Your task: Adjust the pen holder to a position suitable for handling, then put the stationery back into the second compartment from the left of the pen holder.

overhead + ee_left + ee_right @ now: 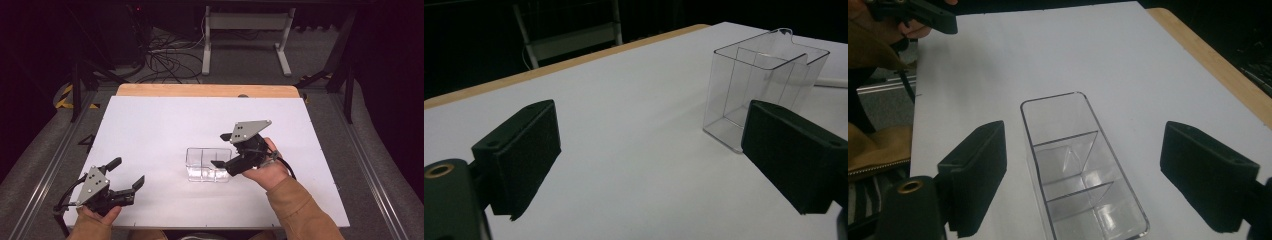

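Note:
A clear plastic box [208, 165] with inner dividers stands empty on the white table [165, 125], a little right of the middle. My right gripper [220, 150] hovers just above the box's right end, jaws wide open. In the right gripper view the box [1075, 150] runs lengthwise between the open jaws of the right gripper [1083, 155], touching neither. My left gripper [128, 172] is open near the front left corner, well apart from the box. From the left gripper view the box [764, 80] stands beyond the right jaw, with nothing inside the left gripper [649, 130].
A wooden strip [207, 90] edges the table's far side. Behind it are a white stand [245, 30] and loose cables [165, 60] on the floor. Tan sleeves [300, 205] come in from the bottom. The left gripper [923, 15] appears at top left of the right gripper view.

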`<state>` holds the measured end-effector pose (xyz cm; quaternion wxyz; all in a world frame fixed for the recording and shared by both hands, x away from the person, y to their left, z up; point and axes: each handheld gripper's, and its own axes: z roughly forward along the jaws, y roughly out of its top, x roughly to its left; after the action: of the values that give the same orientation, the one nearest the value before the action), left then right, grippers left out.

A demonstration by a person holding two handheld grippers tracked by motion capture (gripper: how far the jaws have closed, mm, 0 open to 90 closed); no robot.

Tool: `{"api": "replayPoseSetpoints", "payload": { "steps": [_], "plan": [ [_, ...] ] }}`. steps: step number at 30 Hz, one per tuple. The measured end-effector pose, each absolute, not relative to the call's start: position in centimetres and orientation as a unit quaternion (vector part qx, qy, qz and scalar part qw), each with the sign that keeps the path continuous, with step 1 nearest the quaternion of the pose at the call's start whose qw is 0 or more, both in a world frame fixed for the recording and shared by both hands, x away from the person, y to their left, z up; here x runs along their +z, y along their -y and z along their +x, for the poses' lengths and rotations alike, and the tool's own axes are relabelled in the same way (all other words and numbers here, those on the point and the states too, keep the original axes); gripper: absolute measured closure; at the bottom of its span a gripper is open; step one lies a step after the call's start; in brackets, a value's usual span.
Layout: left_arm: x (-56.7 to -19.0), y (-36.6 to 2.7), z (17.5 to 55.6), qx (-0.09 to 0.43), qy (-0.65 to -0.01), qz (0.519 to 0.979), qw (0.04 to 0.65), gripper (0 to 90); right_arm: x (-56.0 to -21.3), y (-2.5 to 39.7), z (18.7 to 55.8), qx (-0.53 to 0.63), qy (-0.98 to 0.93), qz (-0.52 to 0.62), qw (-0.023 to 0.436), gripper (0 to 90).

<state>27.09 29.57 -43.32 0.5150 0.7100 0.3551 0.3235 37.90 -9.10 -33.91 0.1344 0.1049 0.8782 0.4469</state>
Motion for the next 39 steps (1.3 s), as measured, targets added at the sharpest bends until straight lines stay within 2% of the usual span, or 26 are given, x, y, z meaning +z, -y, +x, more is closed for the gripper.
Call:
{"api": "replayPoseSetpoints", "payload": {
  "steps": [6, 16, 25, 29, 39],
  "plan": [
    [-43.3, -29.5, 27.2, 0.322, -0.354, 0.711, 0.516, 9.5, -33.8, 10.6, 38.0, 0.462, -0.863, 0.136, 0.153, 12.2],
    [-43.3, -29.5, 27.1, 0.324, -0.353, 0.710, 0.516, 9.5, -34.1, 13.6, 37.9, 0.500, -0.829, 0.188, 0.166, 9.5],
    [-43.3, -29.6, 27.1, 0.326, -0.351, 0.711, 0.515, 9.5, -35.2, 15.1, 37.5, 0.470, -0.831, 0.216, 0.207, 4.9],
    [-43.3, -29.5, 27.1, 0.326, -0.352, 0.710, 0.515, 9.5, -35.6, 15.8, 37.6, 0.445, -0.831, 0.233, 0.240, 3.1],
    [-43.3, -29.5, 27.0, 0.325, -0.352, 0.710, 0.517, 9.5, -36.5, 17.3, 38.1, 0.442, -0.829, 0.256, 0.226, 0.3]
  ]
}}
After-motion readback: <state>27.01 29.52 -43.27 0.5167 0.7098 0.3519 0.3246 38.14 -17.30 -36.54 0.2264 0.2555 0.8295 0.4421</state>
